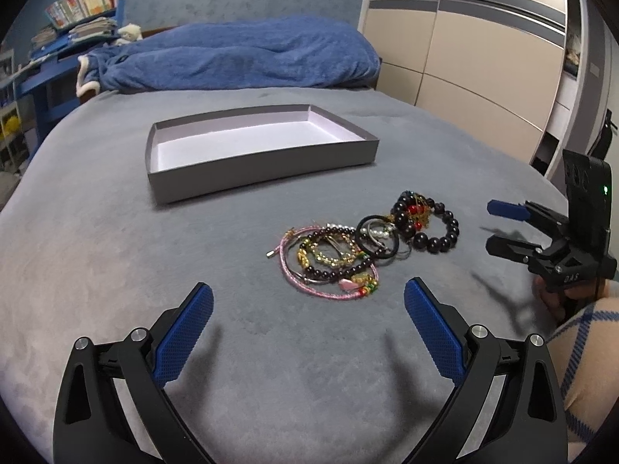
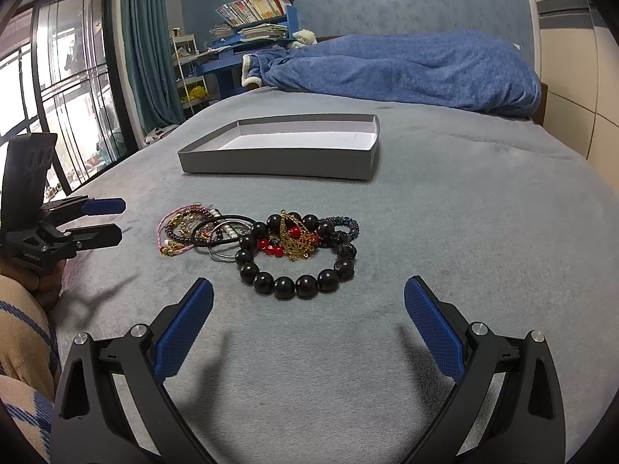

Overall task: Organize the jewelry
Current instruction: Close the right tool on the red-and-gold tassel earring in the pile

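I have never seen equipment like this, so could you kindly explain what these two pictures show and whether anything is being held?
There is no robot here: a person holds a hand-operated gripper in each hand, each with a fisheye camera looking along its blue-padded jaws. One picture comes from the left gripper, the other from the right gripper, and each also shows the other gripper off to the side. Both stand open and hold nothing. On the grey blanket lies a pile of bracelets, including a large dark bead bracelet nearest the right gripper. Behind them sits an empty shallow grey box, presumably for the jewelry.
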### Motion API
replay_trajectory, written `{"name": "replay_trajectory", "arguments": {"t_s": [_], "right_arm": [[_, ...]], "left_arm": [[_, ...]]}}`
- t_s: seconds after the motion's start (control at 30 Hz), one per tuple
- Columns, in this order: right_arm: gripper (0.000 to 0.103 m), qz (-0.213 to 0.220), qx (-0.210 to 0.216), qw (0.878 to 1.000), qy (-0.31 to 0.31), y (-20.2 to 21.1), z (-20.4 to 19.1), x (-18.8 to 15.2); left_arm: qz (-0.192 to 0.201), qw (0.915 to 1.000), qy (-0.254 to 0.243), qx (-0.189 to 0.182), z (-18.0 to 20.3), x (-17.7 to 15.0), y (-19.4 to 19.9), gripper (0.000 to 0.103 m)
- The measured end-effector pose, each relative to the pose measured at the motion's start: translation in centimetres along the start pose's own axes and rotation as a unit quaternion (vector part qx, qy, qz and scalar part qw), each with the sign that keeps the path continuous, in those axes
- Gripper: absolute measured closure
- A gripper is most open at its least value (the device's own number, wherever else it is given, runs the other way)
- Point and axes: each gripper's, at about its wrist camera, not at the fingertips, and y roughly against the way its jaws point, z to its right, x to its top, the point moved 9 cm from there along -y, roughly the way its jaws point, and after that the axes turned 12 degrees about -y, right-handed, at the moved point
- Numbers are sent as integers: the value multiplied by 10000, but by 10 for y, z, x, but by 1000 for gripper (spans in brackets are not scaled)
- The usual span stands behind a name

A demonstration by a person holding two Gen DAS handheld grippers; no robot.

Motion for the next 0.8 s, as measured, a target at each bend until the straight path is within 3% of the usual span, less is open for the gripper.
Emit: {"name": "replay_trajectory", "arguments": {"t_s": [0.13, 0.2, 0.3, 0.43, 0.53, 0.8], "right_arm": [[7, -107, 21, 9999, -91, -3, 3, -1], [14, -223, 42, 9997, -95, -7, 2, -3], [15, -315, 87, 9994, -98, -8, 2, -5], [30, -337, 42, 9993, -130, -8, 2, -6], [41, -447, -30, 9988, -197, -12, 6, -8], [59, -658, -187, 9961, -550, -20, 15, 3]], "left_arm": [[-150, 9999, -59, 51, -2, 6, -7, 10], [-295, 9995, -89, -9, -2, 9, -15, 19], [-446, 9989, -86, -113, -3, 13, -25, 31], [-485, 9985, -183, -158, 0, 19, -33, 40], [-462, 9983, -282, -239, 6, 23, -35, 43], [-407, 9981, -256, -388, 12, 10, -35, 44]]}}
